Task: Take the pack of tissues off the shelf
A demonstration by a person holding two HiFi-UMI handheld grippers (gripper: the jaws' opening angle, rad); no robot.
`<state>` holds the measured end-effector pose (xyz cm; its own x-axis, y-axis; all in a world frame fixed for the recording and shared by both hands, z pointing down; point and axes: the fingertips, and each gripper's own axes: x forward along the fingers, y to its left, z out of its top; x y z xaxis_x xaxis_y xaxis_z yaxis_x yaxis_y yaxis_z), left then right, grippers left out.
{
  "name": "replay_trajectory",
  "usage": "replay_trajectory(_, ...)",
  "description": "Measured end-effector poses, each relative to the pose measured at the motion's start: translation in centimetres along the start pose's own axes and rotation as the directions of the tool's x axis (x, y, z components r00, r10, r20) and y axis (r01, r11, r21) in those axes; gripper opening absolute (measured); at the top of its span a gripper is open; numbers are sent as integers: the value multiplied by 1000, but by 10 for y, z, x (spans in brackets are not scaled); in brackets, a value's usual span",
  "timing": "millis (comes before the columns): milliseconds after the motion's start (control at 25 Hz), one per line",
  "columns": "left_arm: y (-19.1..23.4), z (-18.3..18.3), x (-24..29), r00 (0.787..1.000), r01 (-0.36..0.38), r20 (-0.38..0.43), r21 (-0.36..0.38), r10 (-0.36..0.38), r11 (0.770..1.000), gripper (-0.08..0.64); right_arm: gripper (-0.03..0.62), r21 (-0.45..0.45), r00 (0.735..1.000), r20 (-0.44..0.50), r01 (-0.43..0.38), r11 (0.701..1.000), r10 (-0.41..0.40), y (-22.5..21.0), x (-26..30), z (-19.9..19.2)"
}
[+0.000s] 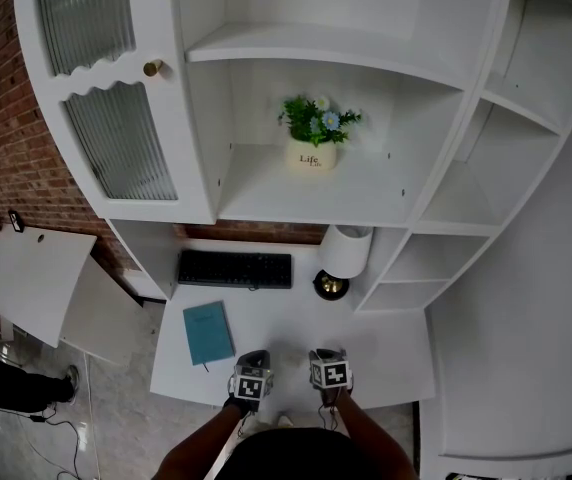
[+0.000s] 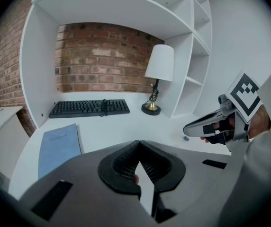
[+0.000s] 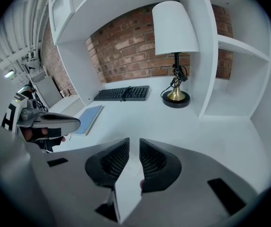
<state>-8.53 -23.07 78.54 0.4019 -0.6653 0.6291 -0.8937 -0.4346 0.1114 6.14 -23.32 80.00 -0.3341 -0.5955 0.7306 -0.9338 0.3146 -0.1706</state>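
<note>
We see no tissue pack anywhere: the shelf (image 1: 366,193) bears only a flowerpot (image 1: 312,155), and the desk (image 1: 296,318) shows none. Our left gripper (image 2: 138,143) is closed and empty, our right gripper (image 3: 134,143) slightly parted on nothing. Progress cannot be judged.

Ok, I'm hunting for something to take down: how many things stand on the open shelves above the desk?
1: a potted plant on the wide middle shelf. Behind the cabinet door and on the top shelves, more may be hidden.
</note>
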Motion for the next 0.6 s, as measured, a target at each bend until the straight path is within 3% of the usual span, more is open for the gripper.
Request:
replay_trajectory(360,4,59,-12,990,3,142,-31,2,1000,15,5,7,987,161,6,1000,-7,0,-28,59)
replay_trajectory(600,9,113,-33,968,-14,250,-12,17,1000,15,2,-13,950,311,24,1000,-18,-5,-60,114)
